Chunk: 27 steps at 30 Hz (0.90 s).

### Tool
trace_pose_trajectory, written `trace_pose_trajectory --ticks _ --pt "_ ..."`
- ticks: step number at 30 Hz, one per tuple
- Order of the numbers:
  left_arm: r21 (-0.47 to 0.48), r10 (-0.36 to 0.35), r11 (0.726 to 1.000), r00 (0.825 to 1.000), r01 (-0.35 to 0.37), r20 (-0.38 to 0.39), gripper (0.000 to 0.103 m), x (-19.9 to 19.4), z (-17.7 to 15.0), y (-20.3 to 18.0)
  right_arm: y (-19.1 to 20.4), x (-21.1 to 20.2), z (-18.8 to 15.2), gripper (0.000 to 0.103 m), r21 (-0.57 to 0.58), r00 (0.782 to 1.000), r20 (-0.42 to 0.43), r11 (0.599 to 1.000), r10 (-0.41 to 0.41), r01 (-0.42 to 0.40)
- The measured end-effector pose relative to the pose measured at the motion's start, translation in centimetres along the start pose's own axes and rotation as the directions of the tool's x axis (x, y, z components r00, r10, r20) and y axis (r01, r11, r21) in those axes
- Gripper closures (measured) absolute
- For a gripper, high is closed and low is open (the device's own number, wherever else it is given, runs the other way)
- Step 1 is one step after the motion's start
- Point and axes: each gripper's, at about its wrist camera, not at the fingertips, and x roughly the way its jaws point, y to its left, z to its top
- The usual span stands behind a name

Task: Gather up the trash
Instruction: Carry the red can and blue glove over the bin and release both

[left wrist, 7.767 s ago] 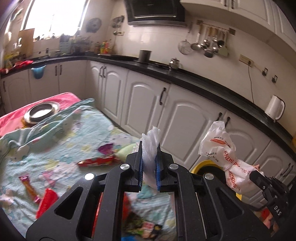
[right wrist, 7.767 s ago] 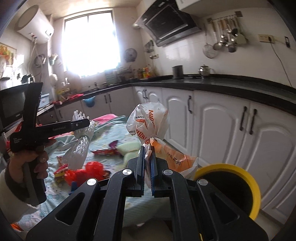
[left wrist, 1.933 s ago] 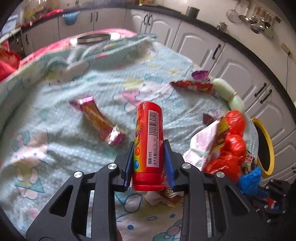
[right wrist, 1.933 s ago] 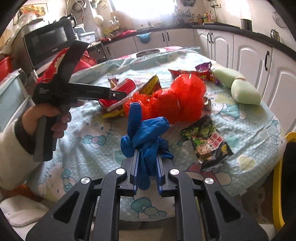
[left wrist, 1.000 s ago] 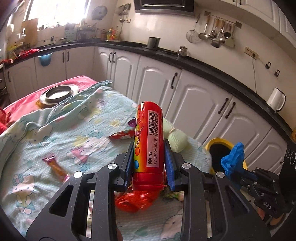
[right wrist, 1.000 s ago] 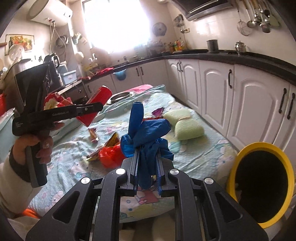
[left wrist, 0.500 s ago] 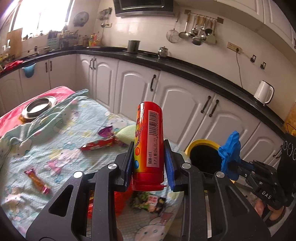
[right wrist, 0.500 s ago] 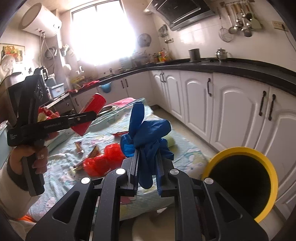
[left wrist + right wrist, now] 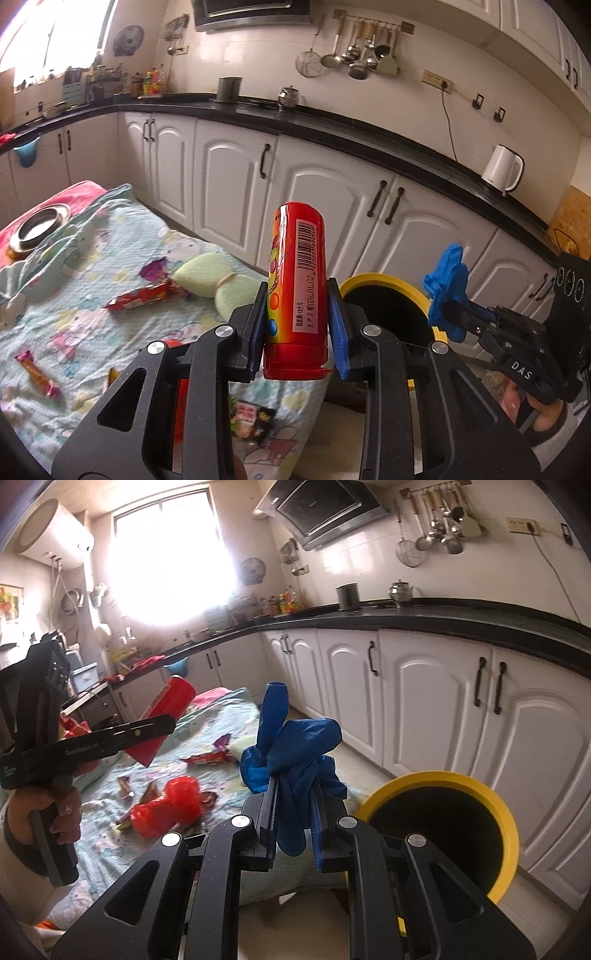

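My left gripper is shut on a red candy tube with a barcode, held upright near the table's edge. Just beyond it stands the yellow-rimmed black bin. My right gripper is shut on a crumpled blue glove, with the bin below and to its right. In the left wrist view the right gripper with the glove hangs at the bin's right rim. In the right wrist view the left gripper and tube are at the left, above the table.
The table under a cartoon cloth carries several wrappers, a red bag, a green sponge bundle and a metal bowl. White cabinets under a black counter run behind the bin. A white kettle stands on the counter.
Both grippers have swung from over the table towards the bin, keeping the tube and the glove. The bin looms larger and nearer in both views.
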Motion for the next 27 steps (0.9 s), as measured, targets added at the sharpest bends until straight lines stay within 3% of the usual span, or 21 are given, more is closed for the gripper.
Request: trace_pose_trajectory --ticks 27 --pt "0.082 -0.124 0.988 0.986 0.134 -0.108 0.080 8.7 0.0 -8.2 -9.7 -1.2 -2.3 0.089 0.151 0.980 -0.023 0.968 -0.198 0.199"
